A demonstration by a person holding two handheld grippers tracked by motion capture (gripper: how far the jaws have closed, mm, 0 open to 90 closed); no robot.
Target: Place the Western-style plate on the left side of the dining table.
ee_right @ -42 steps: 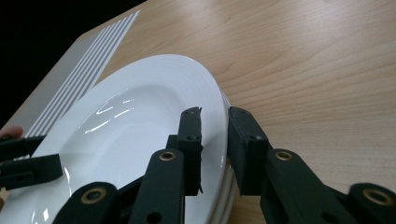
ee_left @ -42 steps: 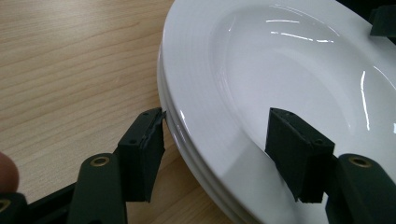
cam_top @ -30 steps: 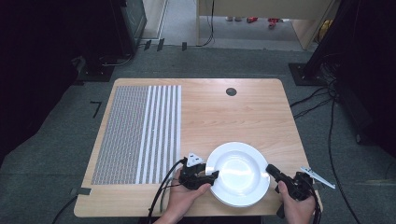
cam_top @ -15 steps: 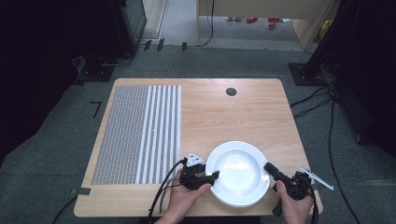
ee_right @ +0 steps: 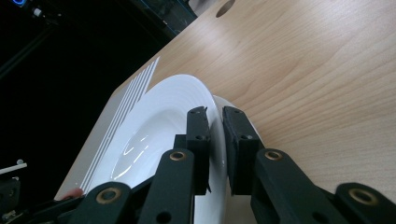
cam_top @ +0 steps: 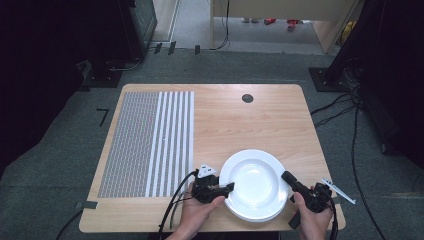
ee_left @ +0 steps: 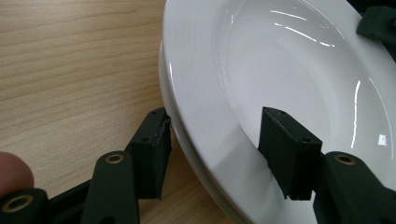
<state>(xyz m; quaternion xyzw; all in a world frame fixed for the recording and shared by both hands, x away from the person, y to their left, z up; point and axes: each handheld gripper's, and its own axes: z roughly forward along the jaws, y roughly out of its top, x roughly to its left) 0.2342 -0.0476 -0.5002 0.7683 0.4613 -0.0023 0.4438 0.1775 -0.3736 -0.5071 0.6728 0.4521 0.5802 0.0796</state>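
Two grippers meet one white plate (cam_top: 254,184) at the near edge of the wooden table (cam_top: 240,125), largest thing first: the table carries a grey-and-white striped mat (cam_top: 150,142) across its left part and a small dark round hole (cam_top: 247,98) near its far edge, both well apart from the plate. The plate lies at the near right of the table; in the left gripper view a second white rim shows just beneath the upper one, so the plate (ee_left: 299,93) seems to rest on another of its kind. The left gripper (cam_top: 220,189) straddles the plate's left rim with its fingers (ee_left: 152,154) spread, one under the rim, one over the inner slope, neither pressed tight. The right gripper (cam_top: 290,181) has its fingers (ee_right: 198,140) nearly together around the right rim of the plate (ee_right: 159,135), clamping it. Against the picture half a second before, the plate and the left gripper lie as they did, while the right gripper has edged a little closer onto the rim. Nothing lies between either gripper and the plate; the person's hands come in from the near edge, and cables trail off it.
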